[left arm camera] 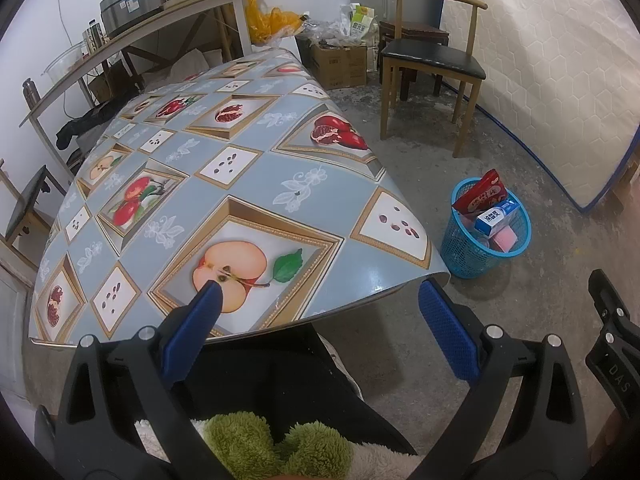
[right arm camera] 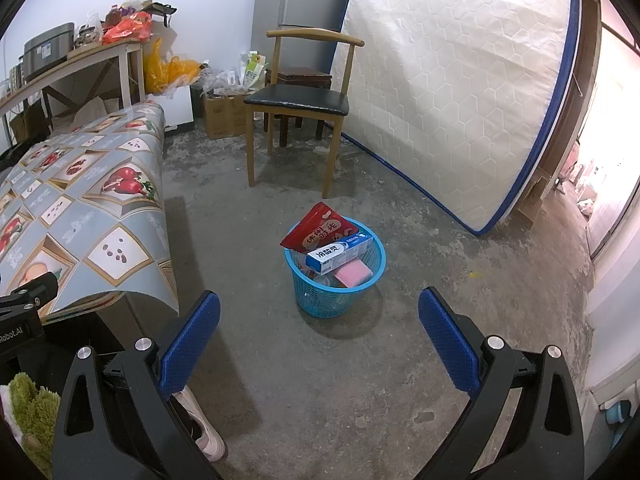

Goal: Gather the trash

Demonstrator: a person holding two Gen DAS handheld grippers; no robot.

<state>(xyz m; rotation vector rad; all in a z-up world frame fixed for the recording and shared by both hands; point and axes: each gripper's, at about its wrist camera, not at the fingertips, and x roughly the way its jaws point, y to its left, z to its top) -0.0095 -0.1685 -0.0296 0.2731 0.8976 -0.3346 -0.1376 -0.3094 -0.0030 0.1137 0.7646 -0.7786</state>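
Right gripper (right arm camera: 319, 308): blue pads spread wide, nothing between them. Blue basket (right arm camera: 320, 300) on the floor at centre frame, just above the gap, holding a red packet (right arm camera: 316, 226), toothpaste box (right arm camera: 340, 253), pink sponge (right arm camera: 352, 274). Left gripper (left arm camera: 318, 300): also wide, empty, over the table's (left arm camera: 180, 184) near edge; basket (left arm camera: 464, 252) right of its fingers.

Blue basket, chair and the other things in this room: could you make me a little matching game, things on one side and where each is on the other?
Things:
1. blue basket
2. red packet
3. wooden chair
4. mattress

Places:
A. leaning upright against the wall
B. on the floor beside the table
C. sticking up out of the basket
D. standing in front of a dark stool

Pairs: 1-B, 2-C, 3-D, 4-A
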